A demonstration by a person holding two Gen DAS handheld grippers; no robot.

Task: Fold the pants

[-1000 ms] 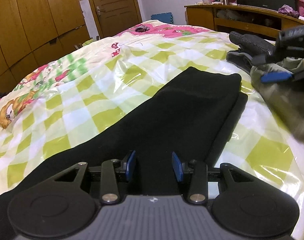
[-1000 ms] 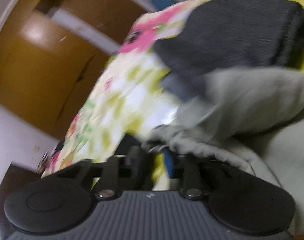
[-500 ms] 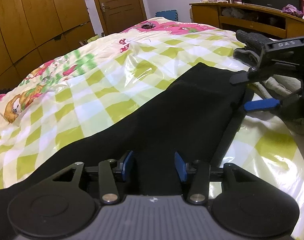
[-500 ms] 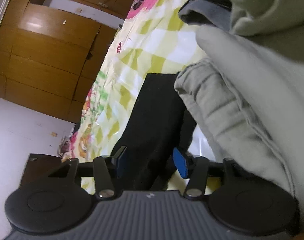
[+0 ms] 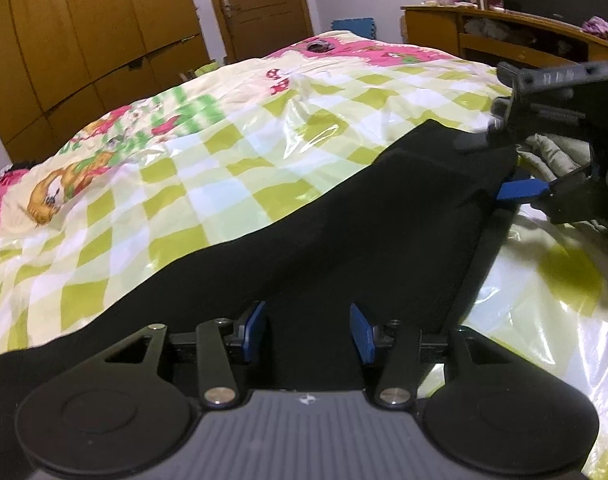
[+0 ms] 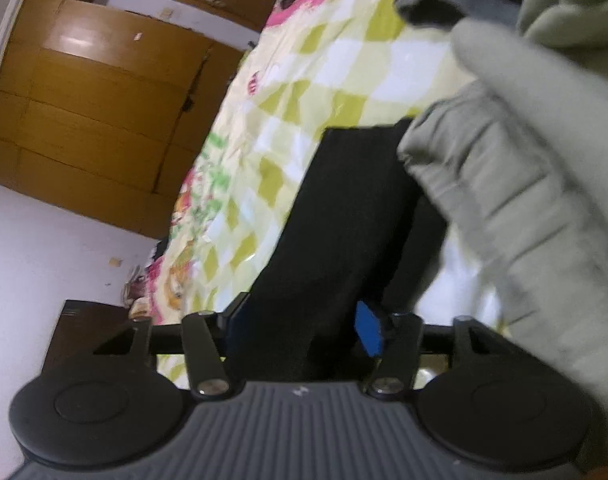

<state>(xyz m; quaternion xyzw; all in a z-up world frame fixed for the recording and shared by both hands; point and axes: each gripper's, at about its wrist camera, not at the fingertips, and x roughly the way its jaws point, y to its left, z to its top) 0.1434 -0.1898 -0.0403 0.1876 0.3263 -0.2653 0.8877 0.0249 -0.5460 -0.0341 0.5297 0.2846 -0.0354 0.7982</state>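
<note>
Black pants (image 5: 344, 216) lie lengthwise on the bed's green-checked, plastic-covered sheet (image 5: 224, 160). My left gripper (image 5: 309, 332) hovers low over their near part, open, blue pads apart with black cloth showing between them. At the far right end, my right gripper (image 5: 484, 168) straddles the pants' corner, one finger above the cloth and the blue pad (image 5: 520, 191) beside its edge. In the right wrist view the pants (image 6: 336, 208) run up between the right gripper's (image 6: 302, 326) fingers. Its jaws are closing, and no clear pinch shows.
A heap of grey-green clothes (image 6: 524, 200) lies right of the pants, also seen as clothes (image 5: 552, 156) behind the right gripper. A dark grey folded garment (image 6: 444, 0) sits beyond it. Wooden wardrobes (image 5: 84, 40), a door (image 5: 260, 4) and a desk (image 5: 504, 36) surround the bed.
My right gripper let go of the grey-green clothes and swung left and down onto the pants' far corner. The left gripper's pads stand slightly wider and it has drifted along the pants.
</note>
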